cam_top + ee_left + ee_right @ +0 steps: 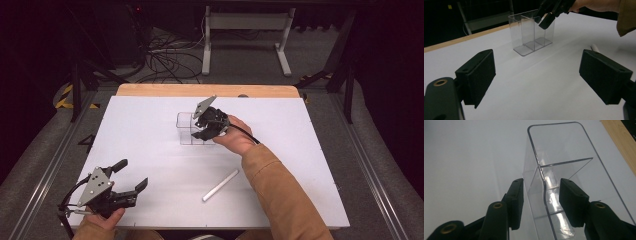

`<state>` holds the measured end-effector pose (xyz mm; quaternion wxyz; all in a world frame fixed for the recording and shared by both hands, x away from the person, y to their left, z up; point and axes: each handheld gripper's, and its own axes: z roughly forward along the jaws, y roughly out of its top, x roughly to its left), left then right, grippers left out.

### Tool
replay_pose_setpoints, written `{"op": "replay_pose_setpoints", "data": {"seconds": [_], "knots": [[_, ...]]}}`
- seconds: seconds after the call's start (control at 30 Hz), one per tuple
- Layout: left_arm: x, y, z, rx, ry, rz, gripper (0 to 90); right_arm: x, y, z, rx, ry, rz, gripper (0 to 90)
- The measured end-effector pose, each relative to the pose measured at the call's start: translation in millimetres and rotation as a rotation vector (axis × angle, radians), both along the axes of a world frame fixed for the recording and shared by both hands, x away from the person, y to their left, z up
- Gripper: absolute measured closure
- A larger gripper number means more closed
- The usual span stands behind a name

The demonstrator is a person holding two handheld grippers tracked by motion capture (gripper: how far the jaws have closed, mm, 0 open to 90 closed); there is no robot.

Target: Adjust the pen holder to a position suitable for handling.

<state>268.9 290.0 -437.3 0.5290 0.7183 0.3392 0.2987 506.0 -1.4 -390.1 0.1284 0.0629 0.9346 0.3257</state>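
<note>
Here, clear plastic organizer [564, 152], upright, 3 compartments, rounded corners

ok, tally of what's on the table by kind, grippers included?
Clear divided box: 1
White stick: 1
Grippers: 2, left gripper and right gripper
Total: 4

On the counter [150, 125] stand one clear divided box [186, 129] and one white stick [220, 185], with two tongs, left [134, 176] and right [201, 131].
</note>
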Motion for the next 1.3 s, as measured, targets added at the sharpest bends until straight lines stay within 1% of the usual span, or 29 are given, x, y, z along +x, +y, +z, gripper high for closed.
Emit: {"op": "replay_pose_setpoints", "data": {"seconds": [0.1,0.13,0.17,0.3,0.4,0.53,0.6,0.63,0.67,0.73,0.8,0.97,1.03,1.1,1.13,1.3], "knots": [[-0.3,0.4,0.0,0.001,-0.001,0.001,14.6,0.4,5.3,-3.2,-0.006,0.000,-0.003,55.4],[-0.3,0.5,0.0,0.000,-0.001,0.001,14.5,0.9,6.7,-4.1,-0.015,0.003,0.006,55.8],[-0.3,0.5,0.0,0.000,-0.001,0.001,14.5,1.0,8.0,-4.9,-0.017,0.001,-0.001,56.0],[-0.1,0.9,-0.5,-0.002,0.002,0.001,14.6,2.3,12.9,-7.3,-0.040,-0.004,0.002,58.6],[-0.1,0.7,-0.5,-0.005,0.004,-0.002,14.5,2.5,15.0,-8.2,-0.053,-0.012,-0.007,61.2],[-0.6,0.0,-0.1,-0.001,0.000,-0.007,14.5,3.3,16.7,-11.1,-0.068,-0.020,-0.007,64.4],[-0.5,-0.1,-0.1,0.002,-0.001,-0.011,14.5,3.3,17.8,-13.4,-0.087,-0.020,-0.010,68.1],[-0.5,-0.1,-0.1,0.002,-0.001,-0.011,14.5,3.3,17.8,-13.4,-0.087,-0.020,-0.010,68.1],[-0.4,0.2,-0.5,-0.002,0.002,-0.009,14.5,3.4,17.7,-13.1,-0.090,-0.025,-0.015,70.8],[-0.4,0.5,-0.6,-0.004,0.002,-0.010,14.5,2.9,17.8,-12.9,-0.090,-0.020,-0.022,71.7],[-0.4,0.5,-0.6,-0.004,0.002,-0.010,14.5,2.5,17.4,-11.8,-0.095,-0.025,-0.006,75.7],[-0.3,-0.2,-0.6,0.001,0.002,-0.010,14.5,1.2,15.7,-8.7,-0.080,-0.022,-0.003,77.6],[-0.3,-0.5,-0.7,0.000,0.004,-0.012,14.5,-0.5,13.8,-4.5,-0.069,-0.023,0.008,81.0],[-0.1,-0.6,-0.8,0.000,0.004,-0.012,14.5,-1.7,13.4,-3.2,-0.061,-0.022,0.010,82.2],[0.0,-0.7,-0.8,0.003,0.003,-0.012,14.5,-3.3,13.1,-1.1,-0.069,-0.026,0.027,83.6],[-0.4,-1.1,-0.8,0.000,0.003,-0.012,14.5,-9.0,11.3,3.3,-0.078,-0.007,0.049,85.8]]}}
